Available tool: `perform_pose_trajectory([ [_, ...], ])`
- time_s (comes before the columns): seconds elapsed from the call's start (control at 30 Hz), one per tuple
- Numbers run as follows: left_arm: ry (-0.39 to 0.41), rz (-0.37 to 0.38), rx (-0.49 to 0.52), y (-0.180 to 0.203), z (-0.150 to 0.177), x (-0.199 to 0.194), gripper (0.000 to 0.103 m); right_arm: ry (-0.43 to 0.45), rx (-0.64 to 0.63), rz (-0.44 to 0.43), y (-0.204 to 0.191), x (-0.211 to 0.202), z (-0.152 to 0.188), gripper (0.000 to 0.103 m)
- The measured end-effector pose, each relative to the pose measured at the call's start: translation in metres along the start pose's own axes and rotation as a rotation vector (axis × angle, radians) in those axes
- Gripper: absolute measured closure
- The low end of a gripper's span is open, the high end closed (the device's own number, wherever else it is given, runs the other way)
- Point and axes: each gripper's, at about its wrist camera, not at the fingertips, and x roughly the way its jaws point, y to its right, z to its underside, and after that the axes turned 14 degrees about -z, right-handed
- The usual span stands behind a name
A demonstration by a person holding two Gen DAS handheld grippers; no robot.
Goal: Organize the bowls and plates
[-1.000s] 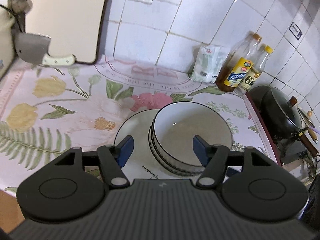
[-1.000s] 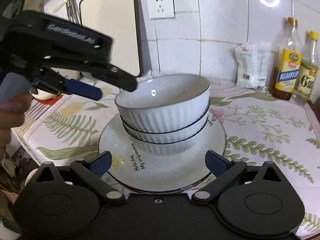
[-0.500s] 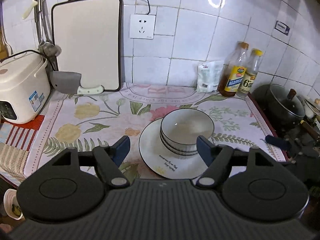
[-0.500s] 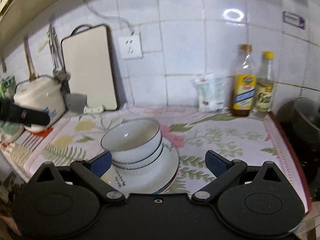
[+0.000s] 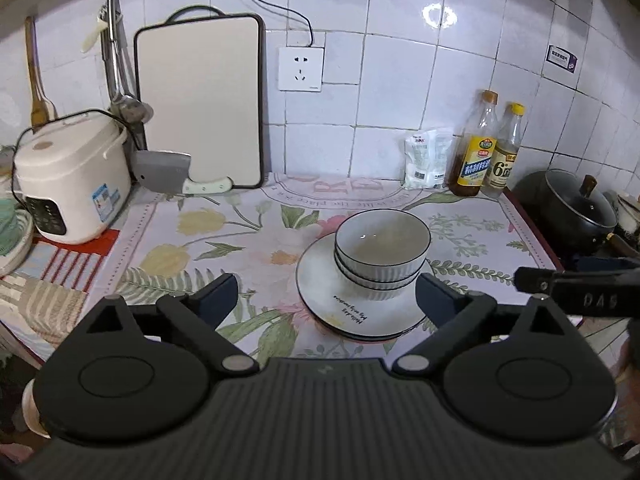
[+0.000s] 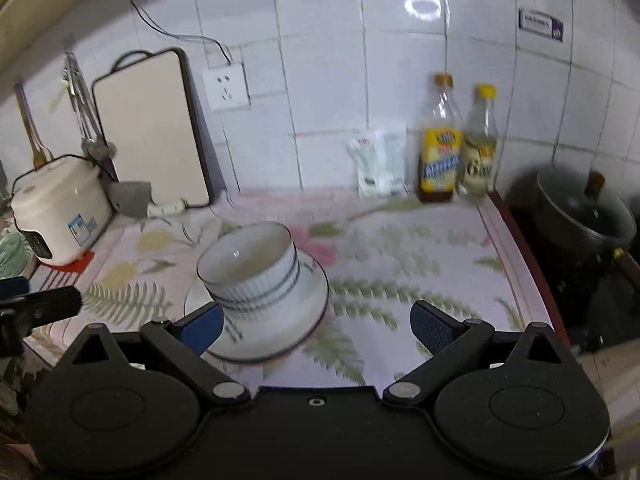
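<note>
A stack of white ribbed bowls (image 5: pixel 382 250) with dark rims sits on a stack of white plates (image 5: pixel 320 280) on the floral counter cloth. My left gripper (image 5: pixel 326 296) is pulled back above the counter's front edge, its jaws still opening, nothing between them. In the right wrist view the bowls (image 6: pixel 250 268) and plates (image 6: pixel 304 300) lie ahead and to the left of my right gripper (image 6: pixel 318 326), which stands open and empty. A finger of the right gripper (image 5: pixel 576 280) shows at the right edge of the left wrist view.
A rice cooker (image 5: pixel 68 180) stands at the left, a cutting board (image 5: pixel 200 100) and cleaver (image 5: pixel 164 170) lean at the back wall. Two bottles (image 5: pixel 490 148) and a white packet (image 5: pixel 426 158) stand at the back right. A black lidded pot (image 5: pixel 572 206) sits beyond the counter's right edge.
Both grippers have drawn back and risen from the stacked bowls, which now look small and far. The left jaws have spread wider. The bowls stay on the plates.
</note>
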Motion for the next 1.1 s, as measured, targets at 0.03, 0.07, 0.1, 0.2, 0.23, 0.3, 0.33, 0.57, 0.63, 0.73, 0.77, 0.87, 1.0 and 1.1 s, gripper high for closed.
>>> perform_pose_trajectory([
  [0.03,0.001,-0.012,0.002,0.0,0.0,-0.003,0.006,-0.01,0.006,0.015,0.0,-0.002,0.0,0.002],
  [0.07,0.0,-0.017,0.008,-0.001,0.0,-0.005,0.006,-0.02,0.01,0.031,-0.001,-0.003,0.0,0.002],
  [0.1,0.0,-0.019,0.017,-0.001,0.0,-0.007,0.006,-0.025,0.01,0.04,-0.002,-0.006,-0.001,0.002],
  [0.2,0.0,-0.028,0.037,0.001,0.002,-0.012,0.006,0.004,-0.02,0.036,-0.005,-0.017,0.003,0.002],
  [0.23,-0.008,-0.029,0.042,0.001,0.002,-0.013,0.006,0.018,-0.035,0.027,-0.007,-0.021,0.003,0.002],
  [0.3,-0.019,-0.026,0.049,0.002,0.003,-0.014,0.006,0.047,-0.059,0.034,-0.01,-0.03,0.005,0.002],
  [0.33,-0.021,-0.024,0.052,0.003,0.003,-0.015,0.006,0.062,-0.064,0.049,-0.01,-0.034,0.006,0.002],
  [0.57,-0.034,-0.049,0.09,0.013,0.008,-0.018,0.004,0.089,-0.102,0.06,-0.018,-0.052,0.011,0.002],
  [0.63,-0.041,-0.048,0.088,0.013,0.01,-0.019,0.004,0.092,-0.114,0.062,-0.021,-0.055,0.015,0.002],
  [0.73,-0.051,-0.057,0.086,0.014,0.013,-0.02,0.004,0.116,-0.123,0.07,-0.025,-0.058,0.021,0.002],
  [0.77,-0.053,-0.059,0.086,0.014,0.014,-0.021,0.004,0.127,-0.122,0.07,-0.025,-0.06,0.023,0.002],
  [0.87,-0.06,-0.062,0.092,0.014,0.019,-0.02,0.004,0.137,-0.137,0.071,-0.028,-0.061,0.031,0.002],
  [1.0,-0.07,-0.062,0.082,0.012,0.024,-0.018,0.004,0.138,-0.119,0.054,-0.026,-0.059,0.038,0.002],
  [1.1,-0.078,-0.063,0.083,0.013,0.027,-0.016,0.004,0.137,-0.114,0.055,-0.025,-0.057,0.041,0.002],
])
